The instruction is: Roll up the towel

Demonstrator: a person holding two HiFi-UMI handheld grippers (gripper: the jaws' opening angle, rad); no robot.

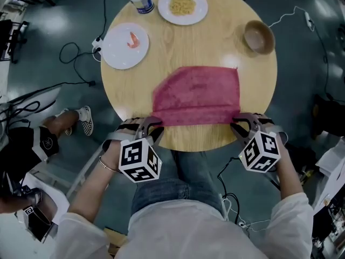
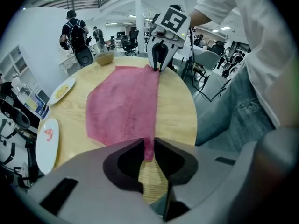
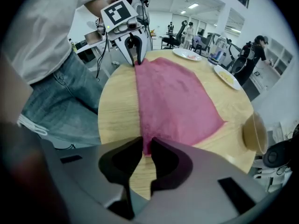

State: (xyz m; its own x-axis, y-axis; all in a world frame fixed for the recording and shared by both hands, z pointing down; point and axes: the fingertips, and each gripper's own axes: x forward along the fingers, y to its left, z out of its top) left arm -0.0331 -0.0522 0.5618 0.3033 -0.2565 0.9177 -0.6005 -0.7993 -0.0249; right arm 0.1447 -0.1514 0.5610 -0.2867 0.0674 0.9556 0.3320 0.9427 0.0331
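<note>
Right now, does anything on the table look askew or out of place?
The towel is lopsided: its far left corner slants off, while the far right corner is square. The left gripper and right gripper each pinch its near edge. Nothing looks spilled.

We see the deep-pink towel (image 1: 197,93) lying flat on the near half of the round wooden table (image 1: 188,42), its near edge doubled into a narrow fold by the rim, both fold ends pinched in the left gripper (image 1: 155,126) and right gripper (image 1: 236,123).
</note>
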